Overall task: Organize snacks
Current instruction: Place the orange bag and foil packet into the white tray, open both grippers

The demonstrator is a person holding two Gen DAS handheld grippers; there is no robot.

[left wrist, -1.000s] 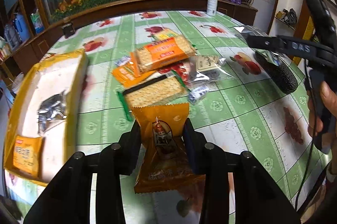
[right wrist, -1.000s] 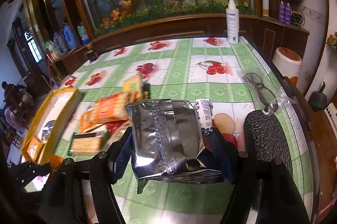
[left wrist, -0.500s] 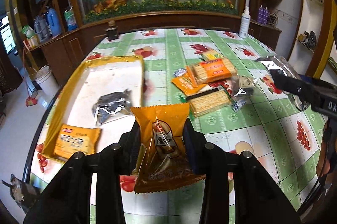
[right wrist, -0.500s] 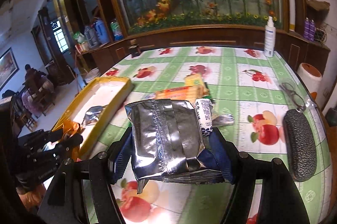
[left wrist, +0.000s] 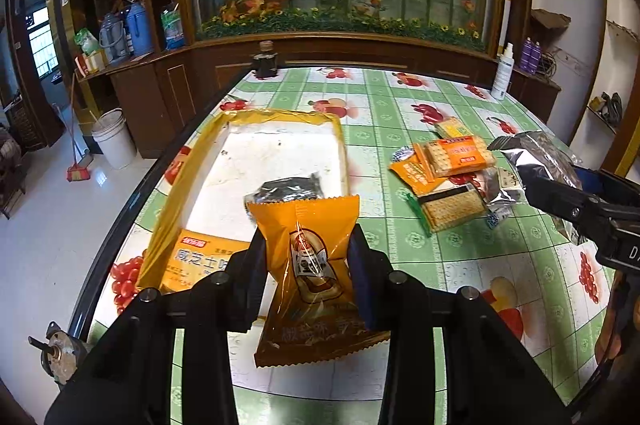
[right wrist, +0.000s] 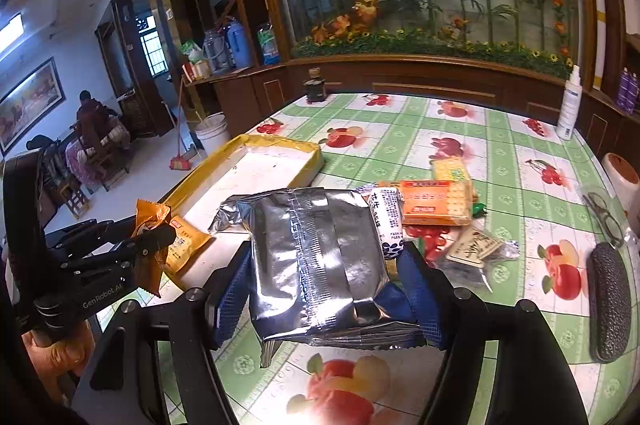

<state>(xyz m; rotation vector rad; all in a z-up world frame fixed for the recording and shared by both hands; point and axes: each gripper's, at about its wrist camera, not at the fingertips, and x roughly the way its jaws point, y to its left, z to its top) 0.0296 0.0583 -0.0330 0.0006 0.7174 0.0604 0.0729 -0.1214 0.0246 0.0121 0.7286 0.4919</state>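
Snacks under inspection: two packets are in the tools, the rest split between a yellow-rimmed tray [left wrist: 188,165] at centre left of the left wrist view and a loose pile on the fruit-print tablecloth [left wrist: 460,265] at right of centre.

Orange packet [left wrist: 310,265]: soft film pouch, judged light and crushable, with crimped ends that give the firmest purchase. It stands upright at centre frame, above the near edge of the tray. The left gripper [left wrist: 308,261] is closed on its waist, one pad on either side, the film puckered between them. The grip appears adequate; film of this kind is slippery, so a harder squeeze risks the contents rather than the hold.

Silver foil packet [right wrist: 316,261]: larger, pillow-shaped, taped seam facing up, judged light but bulky and slick. It fills the centre of the right wrist view. The right gripper [right wrist: 324,289] is clamped across its lower half, jaws set wide to span it. A small white roll with blue dots [right wrist: 387,221] lies against the packet's upper right edge; whether it is carried or rests on the table cannot be told.

Tray contents: a dark foil packet [left wrist: 286,187] and an orange biscuit pack [left wrist: 200,259].

Table pile: orange cracker packs [left wrist: 456,155], a clear-wrapped cracker stack [left wrist: 450,207] and a few small sachets.

Unrelated items: a black glasses case [right wrist: 606,301] at far right and a white spray bottle [right wrist: 568,105] at upper right.
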